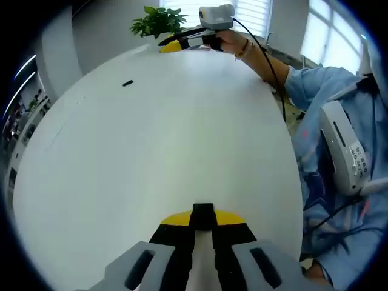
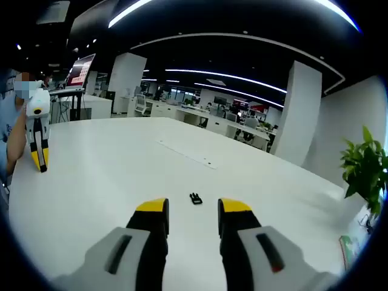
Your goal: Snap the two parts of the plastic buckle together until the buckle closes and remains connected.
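Note:
In the left gripper view my left gripper (image 1: 203, 219) has its yellow-tipped jaws together on a small black buckle part (image 1: 203, 209), which pokes out just past the tips over the white table (image 1: 151, 151). The other black buckle part (image 1: 127, 83) lies alone on the table far ahead to the left. In the right gripper view that loose buckle part (image 2: 195, 198) sits on the table just beyond my right gripper (image 2: 193, 209), whose jaws stand open with nothing between them. The left gripper (image 2: 39, 159) appears at the far left there, tips down near the table.
A person in a blue sleeve (image 1: 327, 85) holds the right gripper (image 1: 176, 44) at the table's far edge. A potted plant (image 1: 159, 21) stands behind it, the same plant (image 2: 367, 170) at the right. A seam with a cable slot (image 2: 188, 156) crosses the tabletop. Office desks (image 2: 230, 124) lie beyond.

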Motion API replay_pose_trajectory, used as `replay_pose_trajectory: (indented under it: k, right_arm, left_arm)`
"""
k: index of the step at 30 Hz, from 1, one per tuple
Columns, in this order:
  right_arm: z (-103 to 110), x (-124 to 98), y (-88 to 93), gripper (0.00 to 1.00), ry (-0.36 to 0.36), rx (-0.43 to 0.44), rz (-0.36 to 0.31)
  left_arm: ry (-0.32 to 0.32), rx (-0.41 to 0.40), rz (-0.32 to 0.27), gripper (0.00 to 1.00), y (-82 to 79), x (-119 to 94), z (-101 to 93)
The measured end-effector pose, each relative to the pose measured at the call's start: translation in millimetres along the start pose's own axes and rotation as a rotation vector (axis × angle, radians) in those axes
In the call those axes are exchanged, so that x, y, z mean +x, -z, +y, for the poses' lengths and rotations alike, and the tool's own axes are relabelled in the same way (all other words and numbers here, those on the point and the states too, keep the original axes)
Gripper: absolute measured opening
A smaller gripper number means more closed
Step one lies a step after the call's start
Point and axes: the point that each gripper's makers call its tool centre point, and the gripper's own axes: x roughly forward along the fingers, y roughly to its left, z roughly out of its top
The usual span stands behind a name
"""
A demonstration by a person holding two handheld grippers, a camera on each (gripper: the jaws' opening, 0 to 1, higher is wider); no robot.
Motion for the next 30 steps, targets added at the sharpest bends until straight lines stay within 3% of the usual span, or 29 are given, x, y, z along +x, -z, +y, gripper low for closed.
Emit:
replay_pose_trajectory:
  k: [3, 9, 11, 14, 21, 30]
  right_arm:
    - [0.4, 15.6, -6.0, 0.32, -0.069, 0.048, -0.015]
    - [-17.1, 37.6, -3.3, 0.32, -0.086, 0.047, 0.032]
    - [-15.0, 42.8, -0.6, 0.32, -0.146, 0.077, 0.048]
    - [-25.3, 53.3, 0.9, 0.32, -0.162, 0.107, 0.050]
    - [-29.1, 81.8, 22.8, 0.32, -0.203, 0.073, 0.148]
    - [-25.4, 108.2, 46.7, 0.31, -0.247, 0.057, 0.219]
  left_arm:
    - [-0.003, 0.002, 0.001, 0.10, 0.4, 0.5, -0.3]
    - [-0.003, 0.002, -0.001, 0.10, 0.7, 1.0, -0.6]
    - [-0.004, 0.002, -0.001, 0.10, 0.9, 0.9, -0.5]
    - [-0.001, 0.006, 0.002, 0.10, 2.7, 0.2, -1.1]
    - [0.005, 0.000, -0.003, 0.10, 2.8, 1.3, -1.2]
    - [0.009, -0.005, -0.008, 0.10, 1.3, 1.8, -1.2]
